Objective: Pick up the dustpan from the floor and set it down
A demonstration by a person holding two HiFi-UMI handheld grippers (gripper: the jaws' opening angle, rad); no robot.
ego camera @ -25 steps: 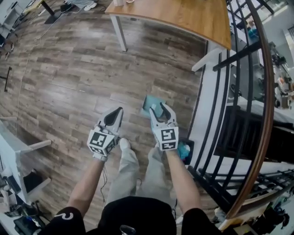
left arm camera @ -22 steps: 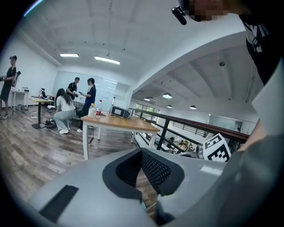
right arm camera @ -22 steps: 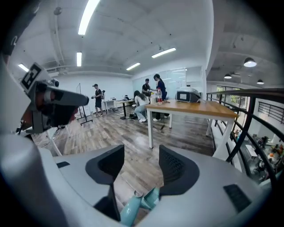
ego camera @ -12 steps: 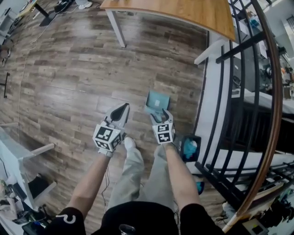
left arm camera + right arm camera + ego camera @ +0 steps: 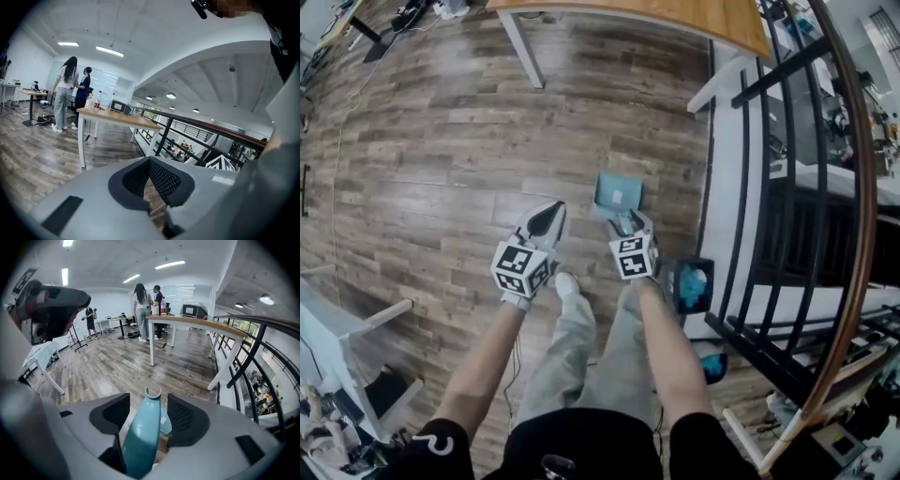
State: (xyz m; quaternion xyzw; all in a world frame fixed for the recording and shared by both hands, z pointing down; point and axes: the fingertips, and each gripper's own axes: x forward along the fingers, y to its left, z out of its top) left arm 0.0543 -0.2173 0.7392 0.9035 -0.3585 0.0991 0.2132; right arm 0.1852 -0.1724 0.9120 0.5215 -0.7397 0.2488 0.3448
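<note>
The teal dustpan (image 5: 619, 192) lies on the wood floor in front of my feet, its handle pointing back at me. My right gripper (image 5: 623, 223) points steeply down over that handle. In the right gripper view the handle (image 5: 140, 437) runs up between the two black pads (image 5: 185, 416), with a gap on its left side. The jaws have just been opening wide and then closing a little around it, and they stand open. To the left, my left gripper (image 5: 551, 211) hangs over bare floor, its tips (image 5: 150, 160) meeting with nothing in them.
A wooden table (image 5: 675, 19) on white legs (image 5: 517, 47) stands ahead. A black railing (image 5: 750, 187) runs along the right, and a black bin (image 5: 692, 286) sits beside my right forearm. White furniture (image 5: 356, 319) is at the left. Two people (image 5: 147, 310) stand far off.
Both grippers have come down toward the floor. The right one dropped further, tipped more steeply and now straddles the dustpan handle. The dustpan has stayed where it lay.
</note>
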